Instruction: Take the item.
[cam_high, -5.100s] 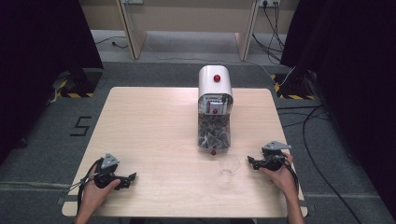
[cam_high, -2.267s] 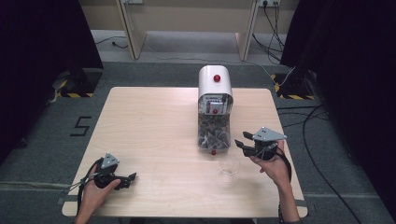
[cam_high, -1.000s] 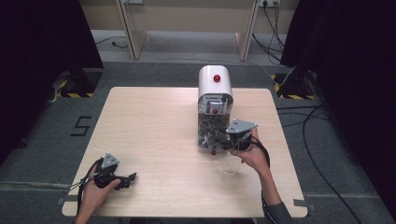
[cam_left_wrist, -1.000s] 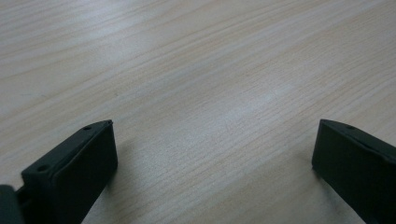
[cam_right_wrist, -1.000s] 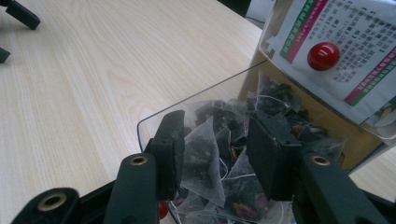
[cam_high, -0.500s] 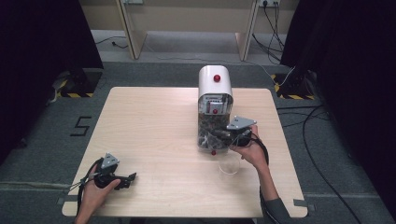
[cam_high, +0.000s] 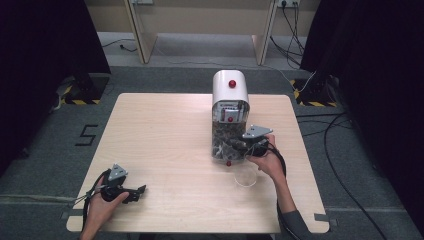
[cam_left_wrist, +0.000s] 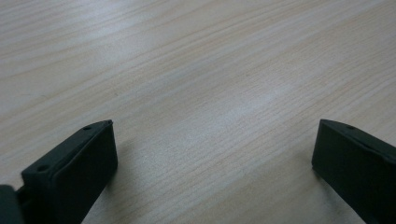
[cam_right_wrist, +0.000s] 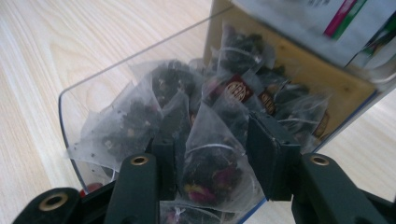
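Observation:
A tea bag dispenser (cam_high: 230, 92) with a white domed top and a red knob stands at the table's middle back. Its clear front bin (cam_right_wrist: 84, 100) holds several pyramid tea bags. My right gripper (cam_high: 232, 145) reaches into that bin from the right. In the right gripper view its jaws press on both sides of one tea bag (cam_right_wrist: 210, 161) with dark leaves and pink petals inside. My left gripper (cam_high: 134, 192) rests near the table's front left, and its jaws stand wide apart over bare wood (cam_left_wrist: 215, 116).
A clear glass cup (cam_high: 245, 176) stands on the light wooden table (cam_high: 160, 135) just in front of the dispenser, under the right wrist. Cables run over the grey floor at the right. Dark curtains stand on both sides.
My right gripper has come from the table's front right up to the dispenser and into its bin, and its jaws now hold a tea bag. The left gripper has not moved.

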